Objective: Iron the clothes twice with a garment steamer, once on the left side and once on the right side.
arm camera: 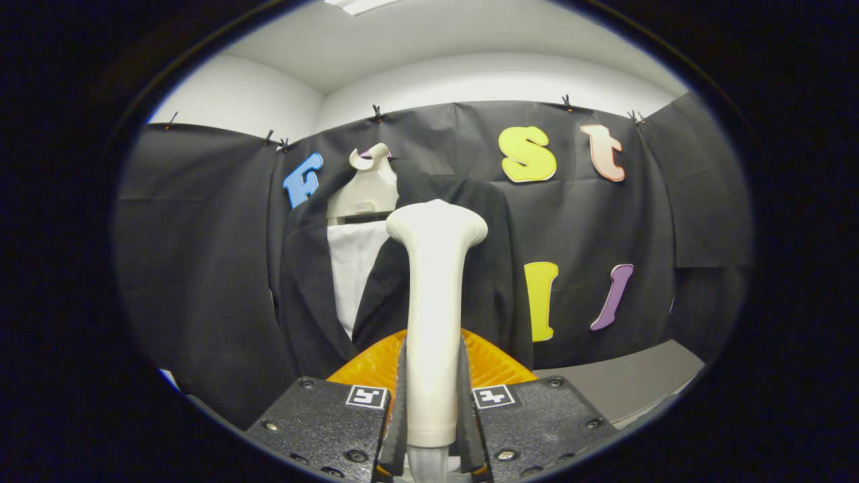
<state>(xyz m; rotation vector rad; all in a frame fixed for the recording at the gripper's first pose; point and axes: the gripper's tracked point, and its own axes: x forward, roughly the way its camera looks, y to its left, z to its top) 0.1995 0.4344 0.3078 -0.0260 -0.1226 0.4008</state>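
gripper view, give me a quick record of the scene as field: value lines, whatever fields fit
held item: white garment steamer, upright, head at the top
gripper: both fingers pressing on the steamer's handle
garment: black jacket hanging beyond the steamer, over a white shirt
hanger: pale hanger at the jacket's collar
steamer position: in front of the jacket, over the side panel next to the shirt opening
contact with cloth: cannot tell
orange part: ribbed, just behind the fingers, nature unclear

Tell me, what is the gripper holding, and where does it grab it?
The gripper holds the white steamer. Both fingers press on the lower part of its handle, one on each side. Its wide head points up, in front of the black jacket.
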